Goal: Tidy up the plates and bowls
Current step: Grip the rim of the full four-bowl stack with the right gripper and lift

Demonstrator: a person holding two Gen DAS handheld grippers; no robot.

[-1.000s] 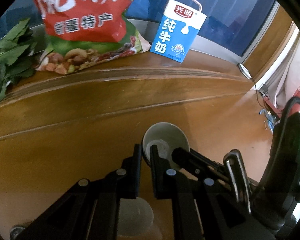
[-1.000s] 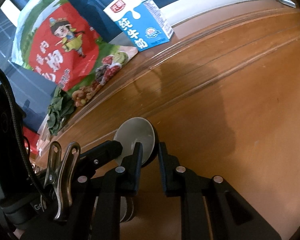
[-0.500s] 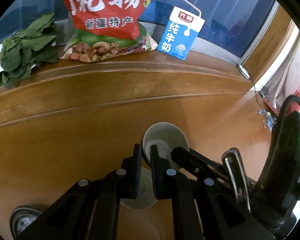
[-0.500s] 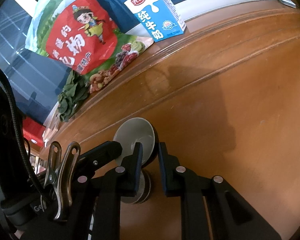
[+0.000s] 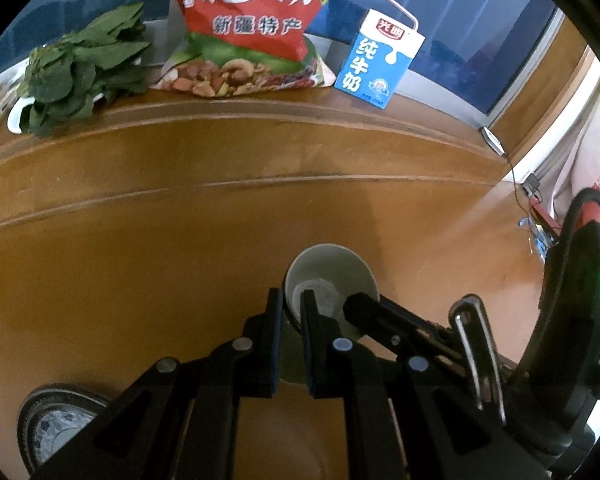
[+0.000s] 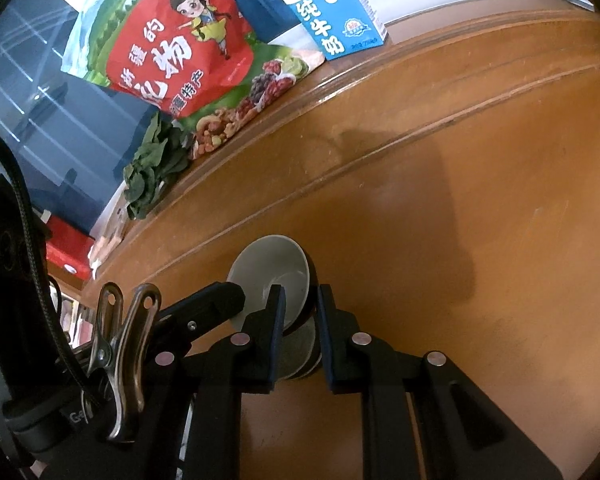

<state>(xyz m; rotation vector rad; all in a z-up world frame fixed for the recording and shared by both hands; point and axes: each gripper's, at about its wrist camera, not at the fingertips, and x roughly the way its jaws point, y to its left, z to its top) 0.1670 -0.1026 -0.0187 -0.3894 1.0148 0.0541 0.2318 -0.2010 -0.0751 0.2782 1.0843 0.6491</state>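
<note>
Where grooves curve, glossy wooden tabletop (image 5: 148, 240), dark window (image 5: 480, 20)

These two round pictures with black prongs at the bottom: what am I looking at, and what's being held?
No robot here: a person carries a hand-held two-finger gripper in each hand, each with a wide-angle camera looking along its fingers. One picture is from the left gripper, the other from the right gripper. Both are shut on the rim of the same white bowl, from opposite sides, carrying it over a wooden table. Another bowl sits below it, and a patterned dish lies nearby. At the back stand a milk carton, a red snack bag and leafy greens.
</note>
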